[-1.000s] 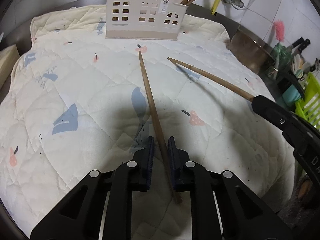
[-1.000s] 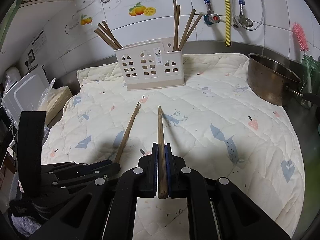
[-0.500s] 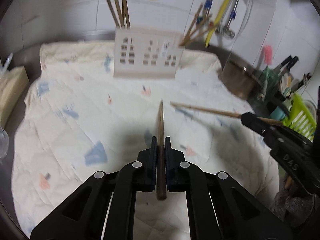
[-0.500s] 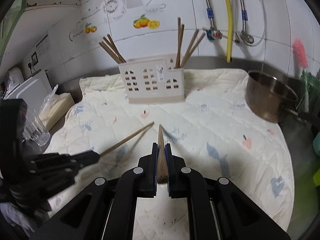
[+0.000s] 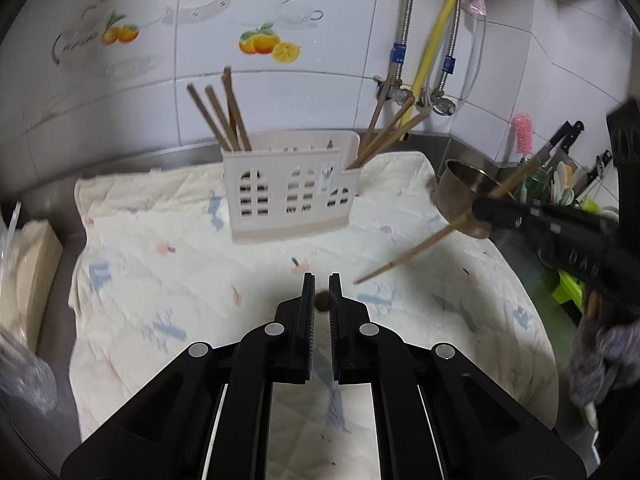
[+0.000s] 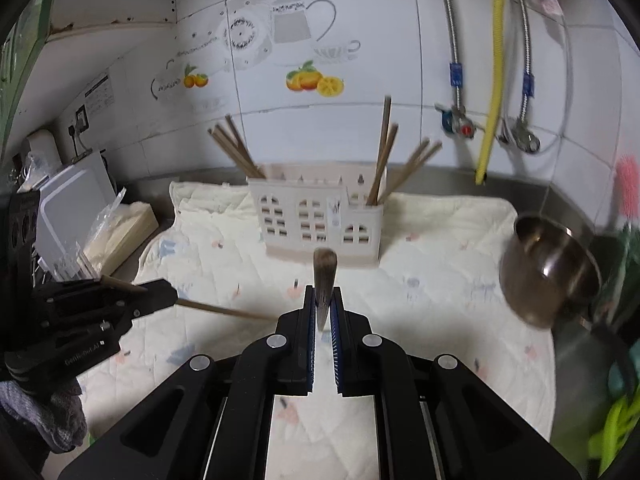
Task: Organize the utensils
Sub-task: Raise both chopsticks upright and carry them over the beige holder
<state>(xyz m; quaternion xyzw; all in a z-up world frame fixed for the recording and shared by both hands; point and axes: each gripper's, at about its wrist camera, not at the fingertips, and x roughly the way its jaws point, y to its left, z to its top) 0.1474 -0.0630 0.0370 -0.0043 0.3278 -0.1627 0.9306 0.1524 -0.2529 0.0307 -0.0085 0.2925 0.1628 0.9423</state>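
A beige house-shaped utensil holder point(image 5: 290, 188) point(image 6: 316, 220) stands at the back of the quilted mat point(image 5: 160, 264). Wooden chopsticks lean in its left end point(image 5: 220, 116) and its right end point(image 5: 390, 128). My left gripper point(image 5: 322, 284) is shut on a wooden chopstick point(image 5: 325, 300), seen end-on and pointing toward the holder. My right gripper point(image 6: 323, 294) is shut on another chopstick point(image 6: 325, 276), held above the mat in front of the holder. Each view shows the other gripper at its side, the right gripper point(image 5: 476, 210) and the left gripper point(image 6: 168, 296), each with its stick jutting out.
A steel pot point(image 6: 548, 268) sits at the mat's right edge, with knives point(image 5: 560, 140), a pink brush point(image 5: 524, 132) and a green rack point(image 5: 572, 284) beyond it. A wrapped box point(image 6: 120, 232) and a white appliance point(image 6: 76, 200) stand on the left. Pipes and a yellow hose point(image 6: 494, 80) hang on the tiled wall.
Both grippers have risen off the mat with their chopsticks. The left one shut on its stick, which now points straight ahead. More of the wall and the holder's top shows.
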